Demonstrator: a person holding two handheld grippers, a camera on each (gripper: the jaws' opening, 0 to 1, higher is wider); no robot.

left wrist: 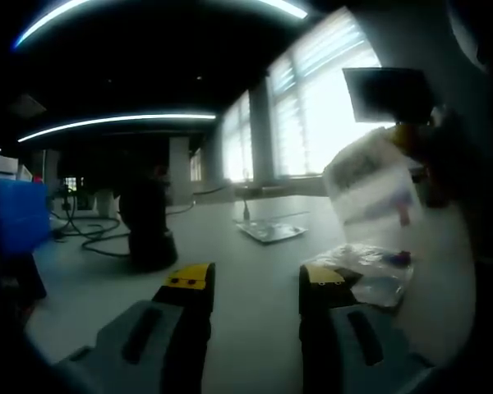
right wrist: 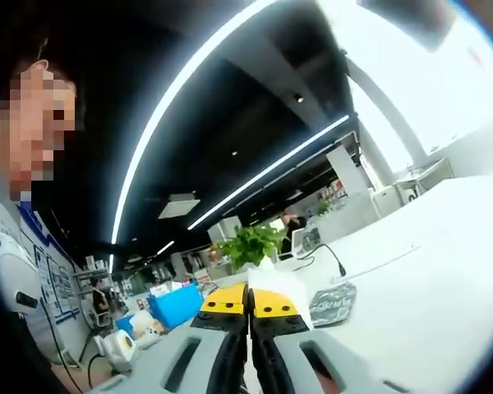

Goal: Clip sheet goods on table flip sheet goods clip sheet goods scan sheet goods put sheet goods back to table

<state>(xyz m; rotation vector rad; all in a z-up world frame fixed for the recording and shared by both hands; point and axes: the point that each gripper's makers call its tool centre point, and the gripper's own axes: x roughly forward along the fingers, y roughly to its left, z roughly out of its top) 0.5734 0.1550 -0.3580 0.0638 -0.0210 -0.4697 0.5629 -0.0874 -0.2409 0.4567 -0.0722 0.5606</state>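
Dim office, white table (left wrist: pixel 255 271) below. The right gripper (right wrist: pixel 248 302) pinched a sheet (left wrist: pixel 370 193) aloft; it looked light, limp, slick, best held by its edge. The left gripper (left wrist: pixel 255 283) gaped empty near more sheets (left wrist: pixel 374 275).

Three sheet goods packets (left wrist: pixel 370 187) (left wrist: pixel 375 275) (left wrist: pixel 270 231), two grippers (left wrist: pixel 255 289) (right wrist: pixel 248 302).

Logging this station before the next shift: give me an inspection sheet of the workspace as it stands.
Surface: pale table, mostly bare.
Job's things: clear sheet bag held up at the right of the left gripper view; white sheet edge clamped in right gripper; more bags and a flat packet lying on the table.
Clutter: dark stand.
Grippers: left gripper open, empty; right shut.
Cables: black cable beside the stand.
Surroundings: windows, ceiling light strips, potted plant.
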